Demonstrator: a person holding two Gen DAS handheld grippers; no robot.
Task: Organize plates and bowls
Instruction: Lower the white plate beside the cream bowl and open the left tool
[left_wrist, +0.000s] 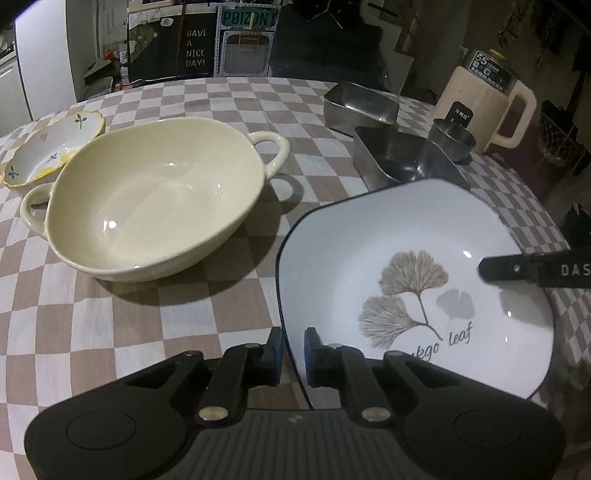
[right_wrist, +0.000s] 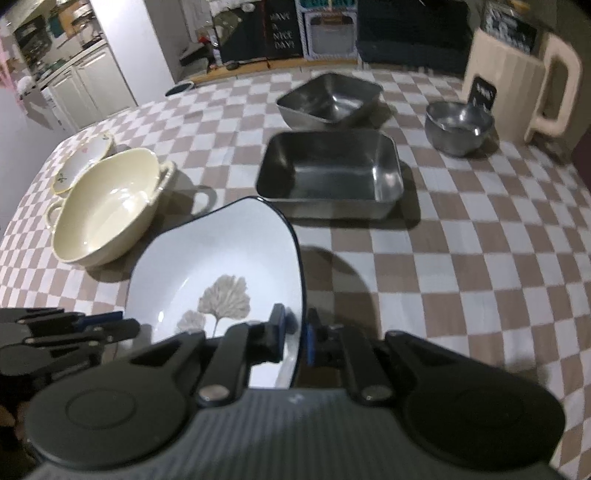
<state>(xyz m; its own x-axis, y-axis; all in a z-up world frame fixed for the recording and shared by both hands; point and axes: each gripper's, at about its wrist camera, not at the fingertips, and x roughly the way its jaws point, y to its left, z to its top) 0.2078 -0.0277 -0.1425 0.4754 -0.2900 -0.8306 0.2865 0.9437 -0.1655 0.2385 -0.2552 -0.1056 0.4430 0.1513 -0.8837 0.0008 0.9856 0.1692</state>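
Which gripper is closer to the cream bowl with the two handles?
Left. The left gripper clamps the ginkgo plate on the rim facing the cream bowl. The right gripper clamps the opposite rim, with the plate between it and the bowl.

Three steel containers (right_wrist: 330, 173), two white patterned dishes (right_wrist: 218, 273), one cream two-handled bowl (right_wrist: 107, 206), one jug (right_wrist: 524, 88).
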